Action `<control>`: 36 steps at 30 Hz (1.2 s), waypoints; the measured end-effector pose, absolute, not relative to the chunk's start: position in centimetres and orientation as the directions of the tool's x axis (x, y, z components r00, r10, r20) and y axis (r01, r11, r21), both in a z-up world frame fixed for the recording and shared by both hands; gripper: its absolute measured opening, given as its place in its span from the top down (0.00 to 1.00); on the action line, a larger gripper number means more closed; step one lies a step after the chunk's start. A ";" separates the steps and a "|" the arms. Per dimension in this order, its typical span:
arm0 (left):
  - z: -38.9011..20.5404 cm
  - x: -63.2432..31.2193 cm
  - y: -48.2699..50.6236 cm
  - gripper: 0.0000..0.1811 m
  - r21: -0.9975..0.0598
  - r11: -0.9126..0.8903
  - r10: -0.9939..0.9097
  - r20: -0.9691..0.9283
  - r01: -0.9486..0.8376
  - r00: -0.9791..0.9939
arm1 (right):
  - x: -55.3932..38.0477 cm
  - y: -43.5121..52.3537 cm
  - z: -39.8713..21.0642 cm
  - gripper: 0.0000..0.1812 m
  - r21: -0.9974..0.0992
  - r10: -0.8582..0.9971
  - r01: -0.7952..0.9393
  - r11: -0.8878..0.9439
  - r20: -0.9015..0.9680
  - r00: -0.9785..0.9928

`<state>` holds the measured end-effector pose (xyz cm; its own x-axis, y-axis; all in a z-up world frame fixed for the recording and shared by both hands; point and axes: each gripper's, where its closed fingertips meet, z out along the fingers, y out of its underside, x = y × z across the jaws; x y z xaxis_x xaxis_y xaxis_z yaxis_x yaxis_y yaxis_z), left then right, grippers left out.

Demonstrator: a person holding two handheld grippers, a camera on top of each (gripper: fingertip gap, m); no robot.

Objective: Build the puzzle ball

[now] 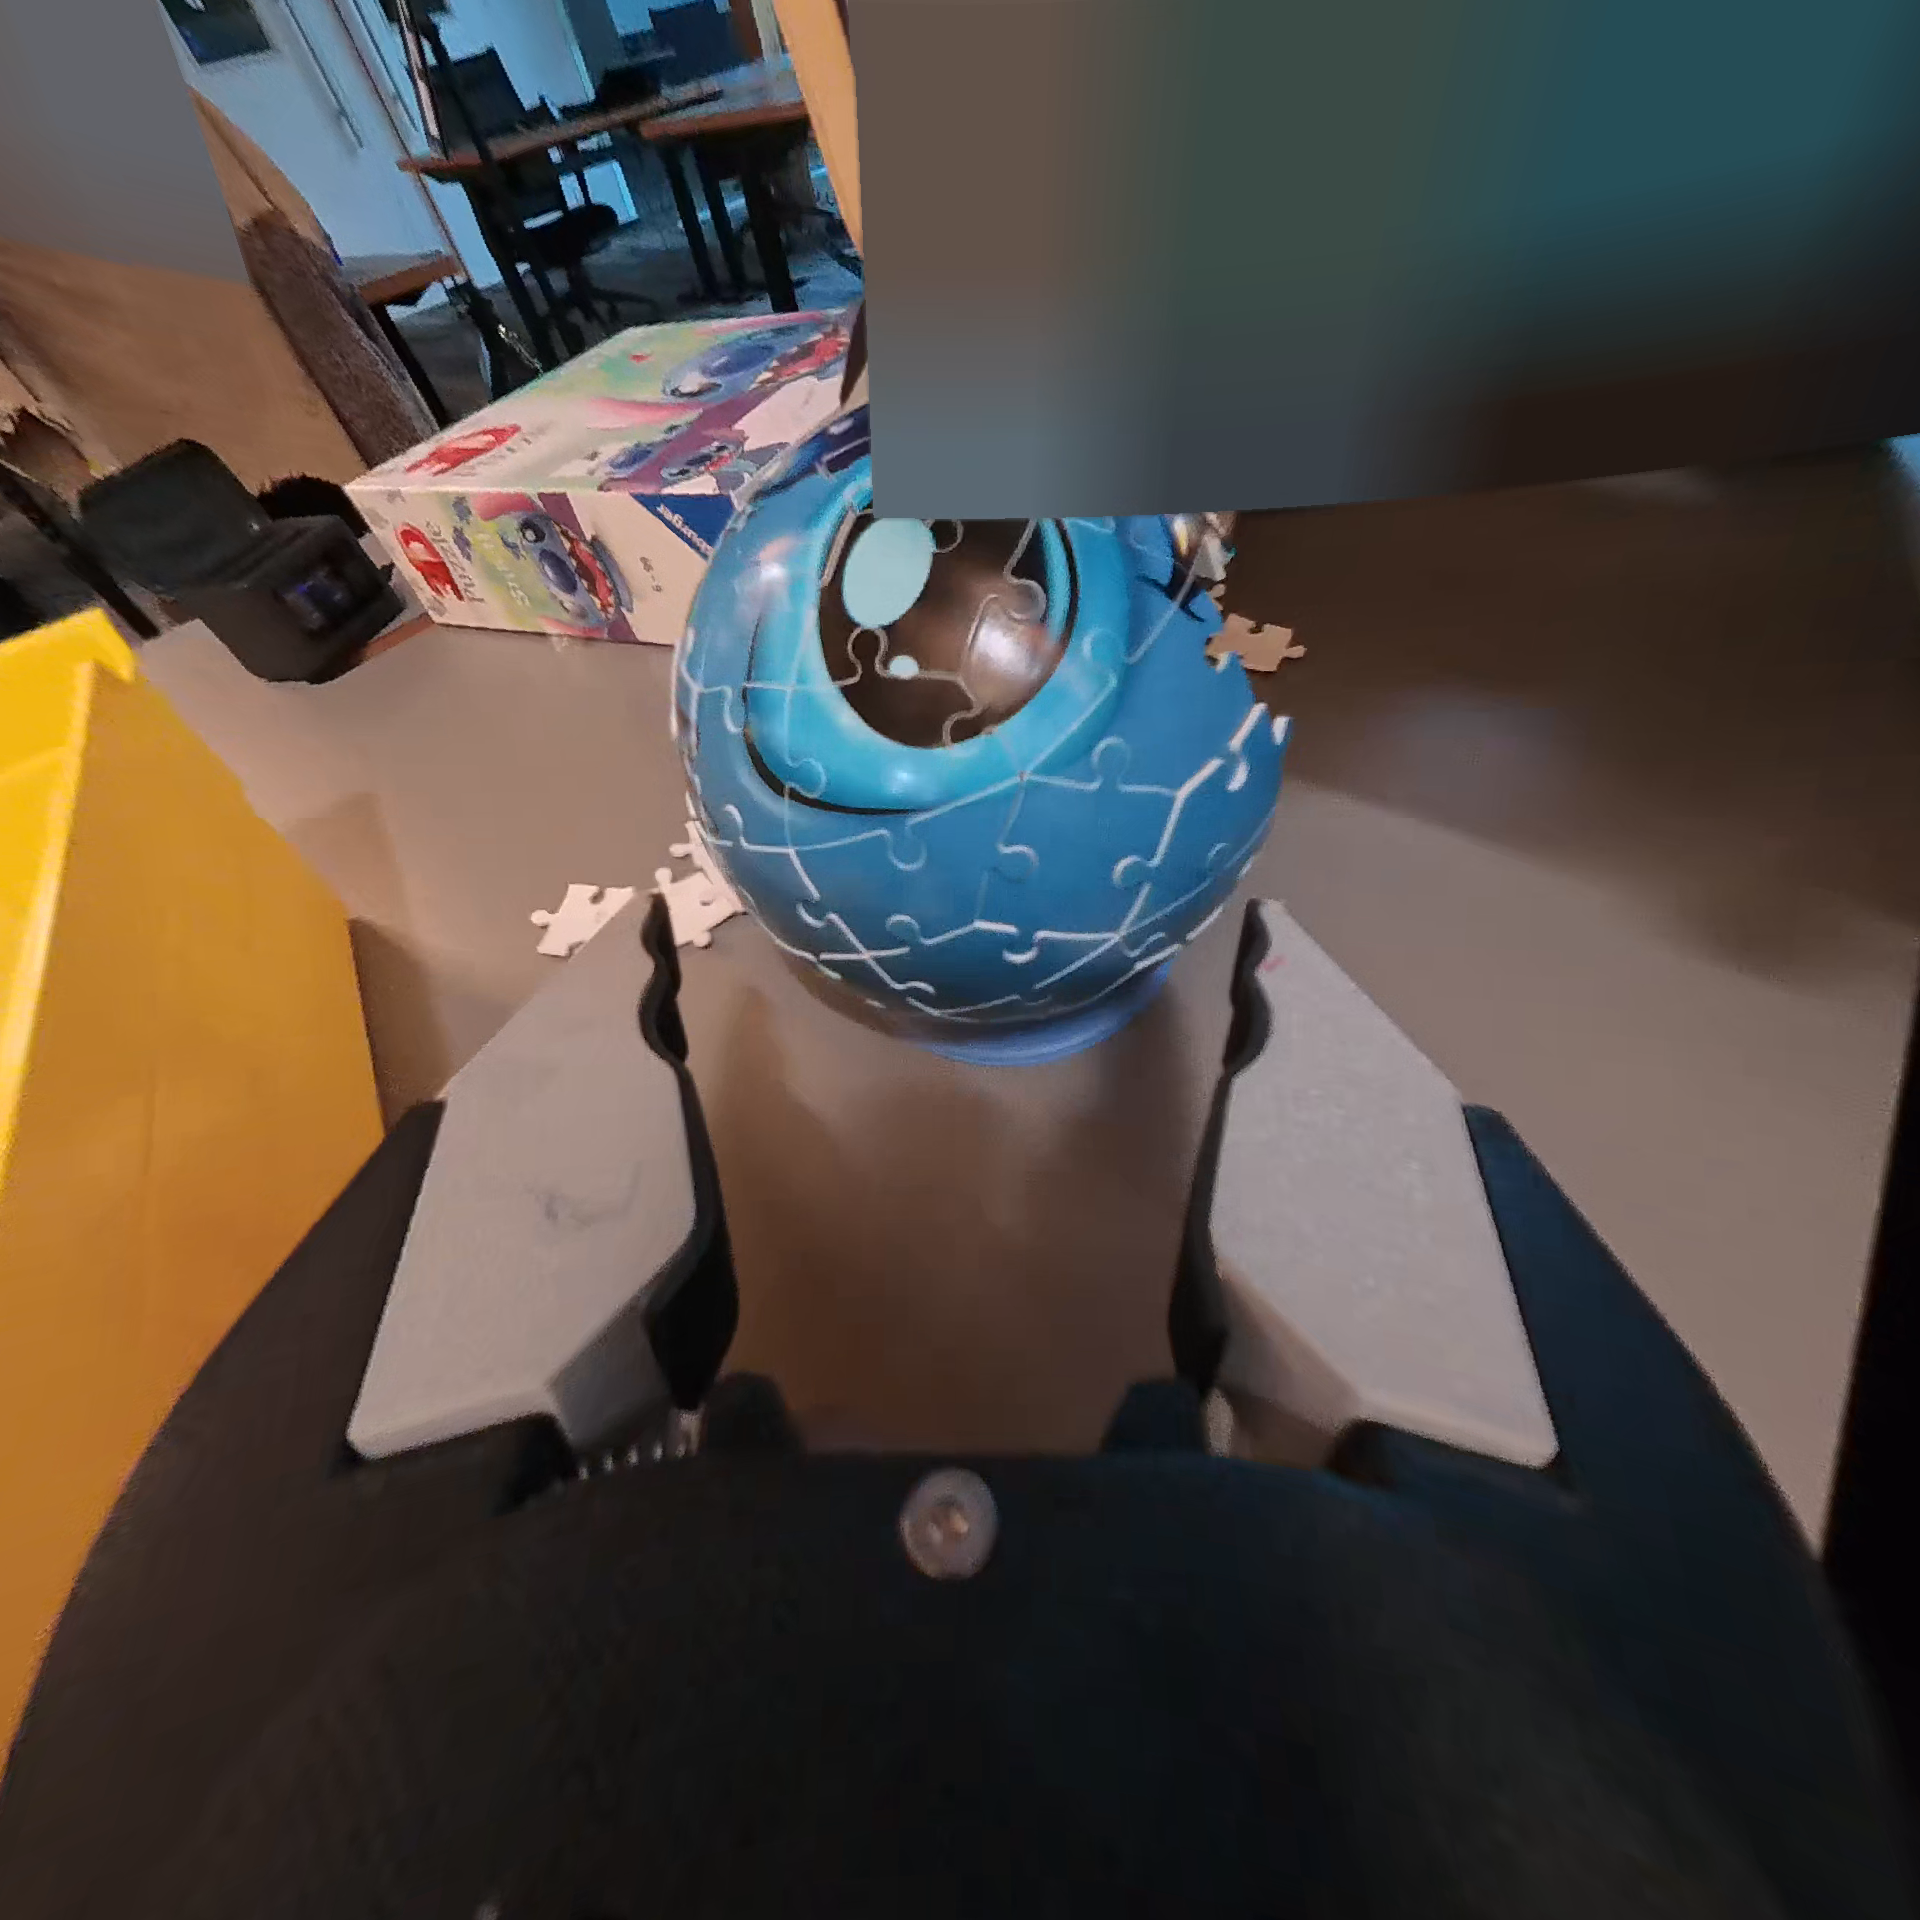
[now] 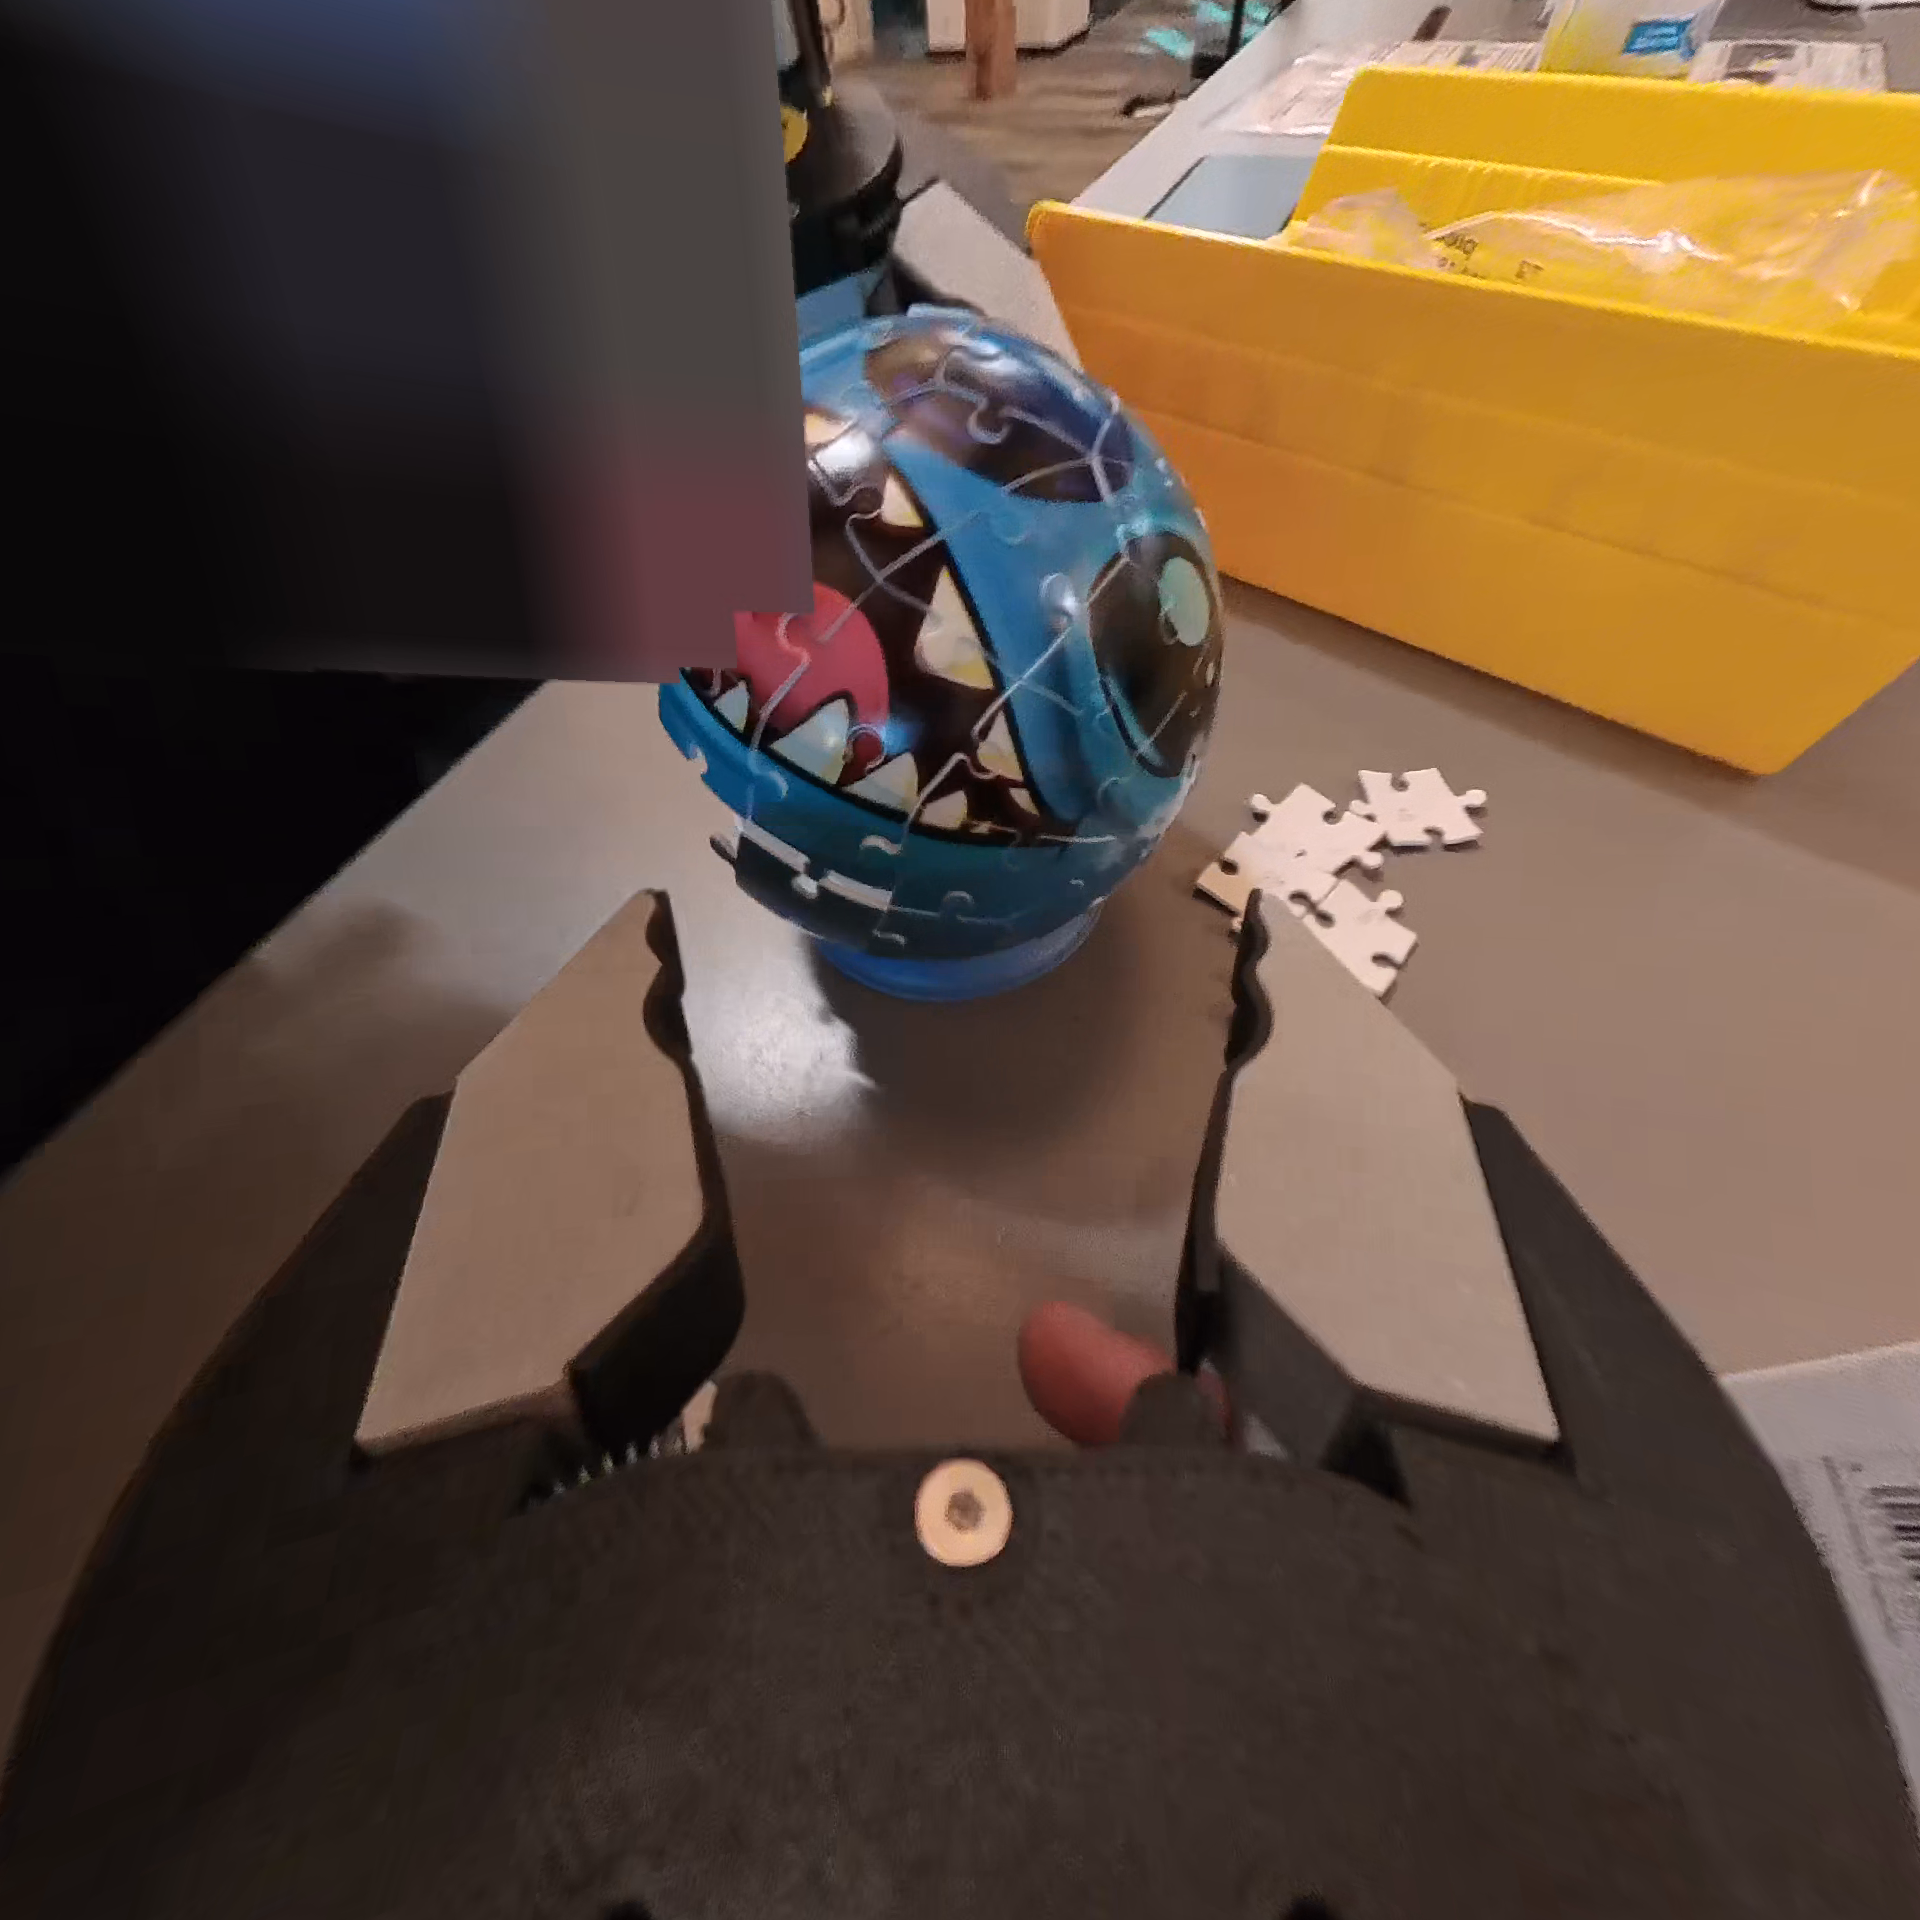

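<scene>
The puzzle ball [image 2: 940, 665] sits on its blue ring on the tabletop [image 2: 1558, 1091], nearly built (gaps show at one edge). Both the left gripper [image 1: 951, 935] and right gripper [image 2: 951, 930] have their jaws spread, empty. Likely next: pinch a loose piece [image 2: 1304, 847]; yellow bin [image 2: 1455, 499] and puzzle box [image 1: 582, 520] crowd nearby

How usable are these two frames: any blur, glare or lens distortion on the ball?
Left wrist view: puzzle ball fairly sharp, room behind soft, wide-angle bending at the edges, yellow bin smeared. Right wrist view: slight motion blur on the ball, a glare patch on the table before it, loose pieces legible.
</scene>
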<state>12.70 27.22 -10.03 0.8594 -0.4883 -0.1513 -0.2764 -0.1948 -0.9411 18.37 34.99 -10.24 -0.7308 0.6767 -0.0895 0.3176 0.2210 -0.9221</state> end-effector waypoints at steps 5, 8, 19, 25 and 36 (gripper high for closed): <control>-11.6 12.7 27.5 0.43 -0.898 -0.258 -0.505 -0.189 -0.356 0.842 | 18.8 33.8 -10.8 0.40 -0.918 0.663 0.330 0.218 -0.109 -0.741; -12.3 13.0 27.6 0.44 -0.873 -0.275 -0.521 -0.217 -0.403 0.825 | 18.8 33.2 -11.9 0.39 -0.903 0.669 0.332 0.271 -0.072 -0.740; -13.8 13.0 28.3 0.41 -0.802 -0.290 -0.519 -0.327 -0.522 0.790 | 17.9 33.1 -12.1 0.35 -0.901 0.686 0.264 0.344 0.049 -0.726; -13.6 12.9 28.4 0.40 -0.824 -0.290 -0.528 -0.287 -0.488 0.799 | 17.9 34.4 -10.6 0.31 -0.945 0.697 0.225 0.238 0.005 -0.717; -12.9 12.8 28.3 0.40 -0.848 -0.262 -0.524 -0.276 -0.461 0.806 | 17.5 34.4 -11.0 0.31 -0.937 0.697 0.248 0.246 -0.006 -0.717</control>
<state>12.84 28.33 -12.94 0.8057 -0.5241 -0.2760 -0.4608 -0.2619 -0.8480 17.52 34.36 -10.97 -0.7169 0.6972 -0.0064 0.2476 0.2460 -0.9371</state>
